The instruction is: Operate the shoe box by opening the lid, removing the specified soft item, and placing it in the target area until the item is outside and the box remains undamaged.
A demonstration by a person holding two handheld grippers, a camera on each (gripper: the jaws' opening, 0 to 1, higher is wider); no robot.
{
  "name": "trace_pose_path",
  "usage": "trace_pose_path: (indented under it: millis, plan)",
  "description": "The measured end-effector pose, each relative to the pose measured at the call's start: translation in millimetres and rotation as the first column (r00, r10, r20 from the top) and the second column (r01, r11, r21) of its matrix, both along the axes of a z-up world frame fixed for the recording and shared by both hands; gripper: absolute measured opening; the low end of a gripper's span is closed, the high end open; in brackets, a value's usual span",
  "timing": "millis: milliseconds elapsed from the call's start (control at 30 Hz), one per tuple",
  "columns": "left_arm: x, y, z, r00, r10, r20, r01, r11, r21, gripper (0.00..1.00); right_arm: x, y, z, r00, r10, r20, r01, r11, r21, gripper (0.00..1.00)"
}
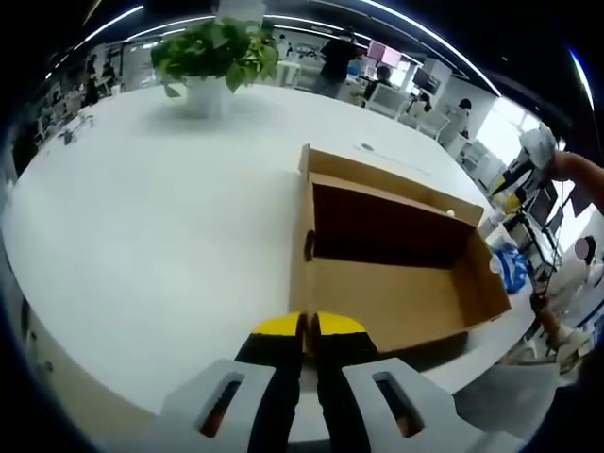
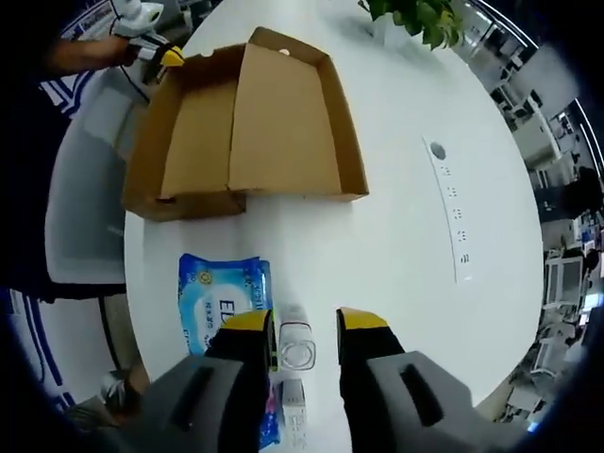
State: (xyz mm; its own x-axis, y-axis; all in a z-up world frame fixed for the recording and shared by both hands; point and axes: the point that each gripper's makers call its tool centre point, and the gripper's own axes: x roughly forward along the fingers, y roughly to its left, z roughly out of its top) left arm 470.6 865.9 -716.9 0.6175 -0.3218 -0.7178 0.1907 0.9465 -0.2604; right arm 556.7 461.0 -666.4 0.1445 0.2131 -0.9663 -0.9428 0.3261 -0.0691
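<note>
The brown cardboard shoe box lies open on the white table, lid folded back, nothing inside it. My left gripper is shut with its yellow tips together, just short of the box's near wall. In the right gripper view the box sits ahead, and a blue soft pack lies on the table between it and me, partly under my left-hand jaw. My right gripper is open over the table, and a small white object lies between its jaws, untouched. The left gripper shows at the box's far corner.
A potted plant stands at the far side of the round white table. A strip of sockets is set into the tabletop right of the box. The table edge runs close behind the blue pack; people and desks fill the background.
</note>
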Motion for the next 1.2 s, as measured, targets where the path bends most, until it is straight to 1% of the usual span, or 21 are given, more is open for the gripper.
trace_pose_path:
  millis: [33, 67, 100, 133, 200, 233, 433, 500, 533, 600, 700, 733, 800, 833, 867, 900, 1000, 1033, 1067, 1167, 1200]
  plan:
    - [-0.3, -0.4, 0.4, 1.0, 0.001, 0.001, -0.001, 1.0, 0.002, 0.0, 6.4, 4.4, 3.2, 0.999, -0.02, 0.047, 0.019, 1.0, 0.013, 0.24]
    - [-0.4, -0.5, 0.6, 1.0, 0.001, 0.001, -0.001, 1.0, 0.004, 0.0, 5.4, 9.2, 5.0, 0.998, -0.037, 0.048, 0.036, 0.999, 0.035, 0.25]
    - [-0.5, -0.7, 0.8, 1.0, 0.0, 0.001, 0.0, 1.0, 0.005, 0.0, 3.7, 19.4, 7.4, 0.997, -0.06, 0.045, 0.056, 0.995, 0.086, 0.25]
    - [-0.5, -0.6, 0.8, 1.0, 0.0, 0.001, 0.0, 1.0, 0.005, 0.0, 3.3, 23.8, 8.8, 0.996, -0.076, 0.049, 0.07, 0.992, 0.105, 0.24]
    - [-0.6, -0.3, 0.8, 1.0, 0.001, 0.0, -0.001, 1.0, 0.003, 0.0, 0.8, 30.8, 10.7, 0.996, -0.076, 0.056, 0.069, 0.991, 0.119, 0.23]
    - [-0.7, -0.3, 0.8, 1.0, 0.001, 0.0, -0.001, 1.0, 0.003, 0.0, -0.4, 37.6, 11.5, 0.994, -0.089, 0.056, 0.08, 0.986, 0.146, 0.22]
    - [0.0, 0.3, 0.3, 1.0, -0.001, -0.002, 0.001, 1.0, 0.004, 0.0, -3.2, 51.7, 9.2, 0.992, -0.102, 0.068, 0.09, 0.983, 0.158, 0.19]
    - [0.2, 0.5, 0.1, 1.0, 0.0, -0.003, 0.0, 1.0, 0.001, 0.0, -2.5, 57.8, 8.5, 0.984, -0.171, 0.05, 0.158, 0.968, 0.194, 0.16]
    - [0.5, 0.6, -0.1, 1.0, -0.001, -0.003, 0.001, 1.0, 0.001, 0.0, -3.9, 61.7, 8.3, 0.981, -0.193, 0.035, 0.181, 0.959, 0.216, 0.14]
    - [0.8, 0.9, -0.4, 1.0, 0.0, -0.004, 0.0, 1.0, -0.001, 0.0, -2.5, 69.7, 7.4, 0.972, -0.232, 0.03, 0.217, 0.941, 0.26, 0.14]
    - [1.3, 1.3, -0.9, 1.0, 0.001, -0.004, -0.001, 1.0, -0.002, 0.0, -5.2, 74.5, 0.8, 0.964, -0.266, 0.015, 0.252, 0.931, 0.265, 0.13]
    - [1.3, 1.3, -0.9, 1.0, 0.0, -0.004, 0.0, 1.0, -0.001, 0.0, -5.8, 76.4, -1.1, 0.958, -0.286, 0.009, 0.273, 0.923, 0.272, 0.13]
    - [1.5, 1.5, -1.2, 1.0, 0.0, -0.004, 0.0, 1.0, -0.002, 0.0, -7.3, 80.0, -6.5, 0.929, -0.37, -0.027, 0.362, 0.887, 0.289, 0.1]
    - [1.6, 1.6, -1.3, 1.0, 0.0, -0.003, 0.0, 1.0, -0.001, 0.0, -7.5, 84.5, -9.2, 0.916, -0.398, -0.047, 0.392, 0.865, 0.312, 0.08]
    - [1.5, 1.5, -1.1, 1.0, 0.001, -0.002, -0.001, 1.0, -0.002, 0.0, -7.0, 86.8, -9.8, 0.913, -0.406, -0.048, 0.399, 0.857, 0.326, 0.07]
    - [1.4, 1.4, -1.1, 1.0, 0.003, -0.003, -0.003, 1.0, -0.005, 0.0, -5.8, 87.1, -10.7, 0.897, -0.44, -0.046, 0.43, 0.839, 0.333, 0.07]
    - [1.2, 1.4, -0.8, 1.0, 0.002, -0.003, -0.002, 1.0, -0.004, 0.0, -3.0, 87.9, -13.4, 0.881, -0.472, -0.043, 0.456, 0.82, 0.346, 0.08]
    - [1.2, 1.3, -0.8, 1.0, 0.001, -0.004, -0.001, 1.0, -0.003, 0.0, -2.1, 86.3, -15.9, 0.872, -0.488, -0.041, 0.472, 0.814, 0.338, 0.08]
    - [1.3, 1.4, -0.8, 1.0, 0.0, -0.003, 0.0, 1.0, -0.002, 0.0, -2.0, 85.7, -16.7, 0.87, -0.492, -0.042, 0.476, 0.813, 0.334, 0.07]
    - [1.2, 1.4, -0.7, 1.0, 0.0, -0.003, 0.0, 1.0, -0.002, 0.0, -2.1, 82.3, -21.3, 0.854, -0.517, -0.049, 0.504, 0.802, 0.321, 0.06]
    - [1.1, 1.3, -0.7, 1.0, 0.001, -0.003, -0.001, 1.0, -0.003, 0.0, -1.6, 81.7, -21.7, 0.853, -0.52, -0.047, 0.506, 0.801, 0.321, 0.06]
